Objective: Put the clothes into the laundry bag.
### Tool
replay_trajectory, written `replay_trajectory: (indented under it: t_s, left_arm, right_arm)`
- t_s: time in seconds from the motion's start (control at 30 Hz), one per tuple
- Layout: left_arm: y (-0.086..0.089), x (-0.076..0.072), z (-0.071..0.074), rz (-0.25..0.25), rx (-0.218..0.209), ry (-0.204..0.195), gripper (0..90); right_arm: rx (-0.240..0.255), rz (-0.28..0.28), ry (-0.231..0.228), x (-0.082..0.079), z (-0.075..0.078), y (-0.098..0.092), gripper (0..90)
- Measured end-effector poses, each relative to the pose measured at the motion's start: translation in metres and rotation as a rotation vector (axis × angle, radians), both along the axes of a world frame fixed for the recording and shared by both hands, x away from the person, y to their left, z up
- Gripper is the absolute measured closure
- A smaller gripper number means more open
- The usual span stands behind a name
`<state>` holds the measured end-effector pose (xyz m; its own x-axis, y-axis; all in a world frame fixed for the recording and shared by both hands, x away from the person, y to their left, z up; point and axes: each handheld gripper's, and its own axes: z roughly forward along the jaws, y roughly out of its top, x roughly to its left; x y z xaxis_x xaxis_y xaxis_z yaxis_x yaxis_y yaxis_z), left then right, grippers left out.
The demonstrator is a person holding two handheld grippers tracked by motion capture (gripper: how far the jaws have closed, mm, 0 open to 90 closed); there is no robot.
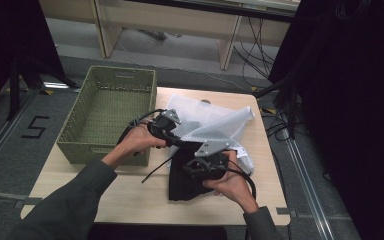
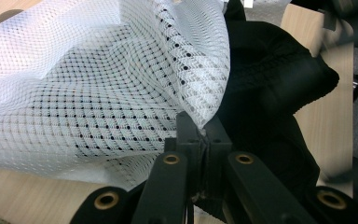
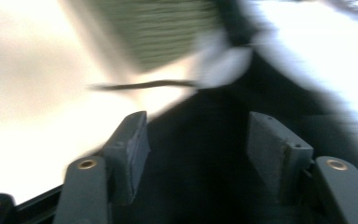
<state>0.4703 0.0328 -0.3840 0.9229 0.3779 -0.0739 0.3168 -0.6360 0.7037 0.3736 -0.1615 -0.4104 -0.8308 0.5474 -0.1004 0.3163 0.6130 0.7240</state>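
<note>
Item one, the white mesh bag (image 1: 215, 127): we are seeing it lying across the centre and right of the table (image 1: 130, 197) in the high view, partly draped over item two. The left gripper view is giving us what the high view cannot: the open weave at close range, and one edge of the mesh (image 2: 121, 84) rising from the jaw tips toward the upper left of the frame.

Item two, the black garment (image 1: 185, 177): in the high view we are finding it in a dark heap at lower centre, under the bag's near edge. In the left gripper view it is bulging at right of centre (image 2: 270, 93); in the right gripper view it is blurring across the lower middle (image 3: 200, 154).

Item three, the left gripper (image 1: 172, 134): we are reading its jaws as pressed together on the mesh edge, plain in its own view (image 2: 204, 133).

Item four, the right gripper (image 1: 205, 167): in its own view we are seeing the jaws standing well apart (image 3: 198, 140), nothing pinched between them, the garment lying beyond.

Item five, the green woven basket (image 1: 75, 127): sitting at the table's upper left in the high view, empty inside; the right gripper view is catching it as a green smear at top centre (image 3: 168, 32).
</note>
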Motion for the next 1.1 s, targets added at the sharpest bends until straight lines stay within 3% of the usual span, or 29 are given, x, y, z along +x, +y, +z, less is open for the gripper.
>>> replay_trajectory:
  t_s: [0.03,0.17,0.2,0.27,0.3,0.33,0.4,0.43,0.5,0.53,0.57,0.6,0.63,0.67,0.7,0.77,0.8,0.83,0.87,0.9,1.0,1.07,1.1]
  left_arm:
    - [0.0,0.0,0.0,-0.002,0.005,0.0,88.0]
    - [-0.001,-0.001,0.0,0.008,-0.008,0.002,87.8]
    - [0.0,0.0,0.001,-0.004,0.013,-0.008,87.8]
    - [0.0,0.0,0.0,-0.003,0.007,-0.002,87.9]
    - [0.0,0.0,0.0,0.0,-0.006,0.003,87.9]
    - [0.0,0.0,0.0,-0.007,0.008,-0.003,87.9]
    - [0.0,-0.001,-0.001,-0.009,0.012,-0.003,88.0]
    - [-0.001,-0.002,-0.001,-0.007,0.006,0.0,88.1]
    - [-0.002,-0.005,-0.003,-0.019,0.005,-0.001,88.3]
    - [-0.002,-0.005,-0.003,-0.019,0.005,-0.001,88.4]
    - [-0.002,-0.006,-0.004,-0.027,0.019,-0.004,88.4]
    - [-0.002,-0.006,-0.004,-0.027,0.019,-0.004,88.5]
    - [-0.003,-0.008,-0.004,-0.013,0.006,0.003,88.6]
    - [-0.002,-0.008,-0.003,-0.024,0.019,-0.002,88.6]
    - [-0.002,-0.008,-0.003,-0.022,0.019,-0.002,88.6]
    - [-0.002,-0.008,-0.003,-0.022,0.019,-0.002,88.7]
    - [-0.001,-0.008,-0.001,-0.026,0.026,-0.005,88.7]
    - [-0.002,-0.008,-0.001,-0.022,0.016,-0.003,88.7]
    - [-0.002,-0.008,-0.001,-0.022,0.016,-0.003,88.7]
    - [-0.003,-0.008,0.0,-0.023,0.011,-0.002,88.7]
    - [-0.006,-0.008,0.001,-0.03,0.019,-0.001,88.7]
    - [-0.007,-0.008,0.0,-0.038,0.022,-0.001,88.7]
    - [-0.008,-0.008,-0.001,-0.041,0.024,0.002,88.7]
  right_arm:
    - [0.003,0.033,0.043,-0.007,-0.004,0.005,37.8]
    - [-0.084,0.139,0.092,-0.02,-0.033,0.027,34.4]
    - [-0.106,0.163,0.115,-0.022,-0.04,0.031,34.0]
    - [-0.166,0.205,0.12,-0.023,-0.053,0.039,33.3]
    - [-0.197,0.199,0.131,-0.024,-0.061,0.042,32.7]
    - [-0.235,0.205,0.124,-0.022,-0.067,0.043,33.9]
    - [-0.297,0.136,0.134,-0.014,-0.077,0.044,40.0]
    - [-0.286,0.104,0.148,-0.011,-0.08,0.043,45.6]
    - [-0.271,0.085,0.148,-0.005,-0.074,0.042,71.2]
    - [-0.281,0.085,0.092,-0.002,-0.072,0.041,78.9]
    - [-0.279,0.072,0.072,0.001,-0.069,0.04,81.3]
    - [-0.279,0.072,0.072,0.001,-0.069,0.04,81.3]
    - [-0.266,0.022,0.028,0.007,-0.061,0.035,82.2]
    - [-0.236,-0.047,-0.011,0.01,-0.058,0.034,82.4]
    - [-0.243,-0.059,0.0,0.016,-0.049,0.028,82.6]
    - [-0.206,-0.144,-0.08,0.029,-0.037,0.018,82.7]
    - [-0.208,-0.153,-0.164,0.04,-0.03,0.01,82.8]
    - [-0.188,-0.233,-0.193,0.045,-0.024,0.004,82.8]
    - [-0.188,-0.233,-0.193,0.045,-0.024,0.004,82.8]
    - [-0.179,-0.301,-0.213,0.062,-0.022,-0.005,82.8]
    - [-0.273,-0.357,-0.241,0.081,-0.047,-0.007,82.7]
    - [-0.275,-0.393,-0.247,0.087,-0.058,-0.008,82.6]
    - [-0.273,-0.388,-0.234,0.089,-0.057,-0.009,82.1]
